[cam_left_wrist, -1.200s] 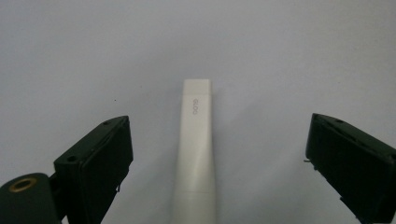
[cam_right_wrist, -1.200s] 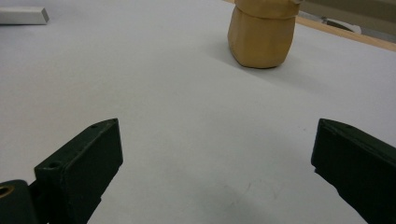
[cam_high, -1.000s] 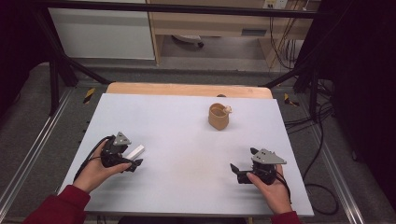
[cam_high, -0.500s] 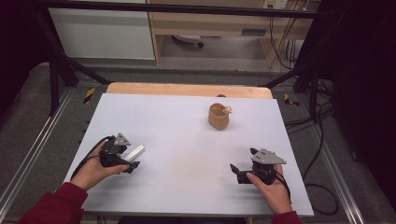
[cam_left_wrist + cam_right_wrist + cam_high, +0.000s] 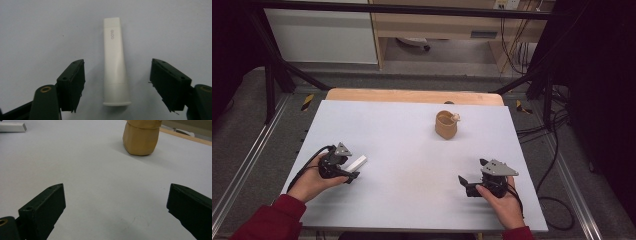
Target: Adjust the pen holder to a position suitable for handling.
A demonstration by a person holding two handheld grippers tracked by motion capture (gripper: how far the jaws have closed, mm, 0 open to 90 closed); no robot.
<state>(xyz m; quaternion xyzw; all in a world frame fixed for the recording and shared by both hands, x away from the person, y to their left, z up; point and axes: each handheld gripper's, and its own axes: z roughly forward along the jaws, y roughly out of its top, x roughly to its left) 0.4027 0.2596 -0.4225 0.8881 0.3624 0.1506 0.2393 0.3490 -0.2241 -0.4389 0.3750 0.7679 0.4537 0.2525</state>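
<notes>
**White tube between closing jaws**

The white tube (image 5: 115, 62) is seen lying flat on the table (image 5: 412, 130), near left, between the left gripper (image 5: 353, 169) jaws, which have just been closing without touching it. The right gripper (image 5: 464, 182), near right, is held wide open, nothing between its jaws.

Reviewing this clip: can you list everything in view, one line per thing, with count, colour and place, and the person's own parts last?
white tube: 1, white, lying flat on the table's left side, between the left gripper's jaws, untouched.
cup: 1, tan, upright at the table's far middle, something small and pale at its rim.
table: 1, pale grey top with a wooden far edge.
left gripper: 1, black; its jaws have just been closing around the tube, with gaps left on both sides.
right gripper: 1, black, low over the table's right side, jaws open with nothing between them.
sleeves: 2, red, at the bottom edge.
</notes>
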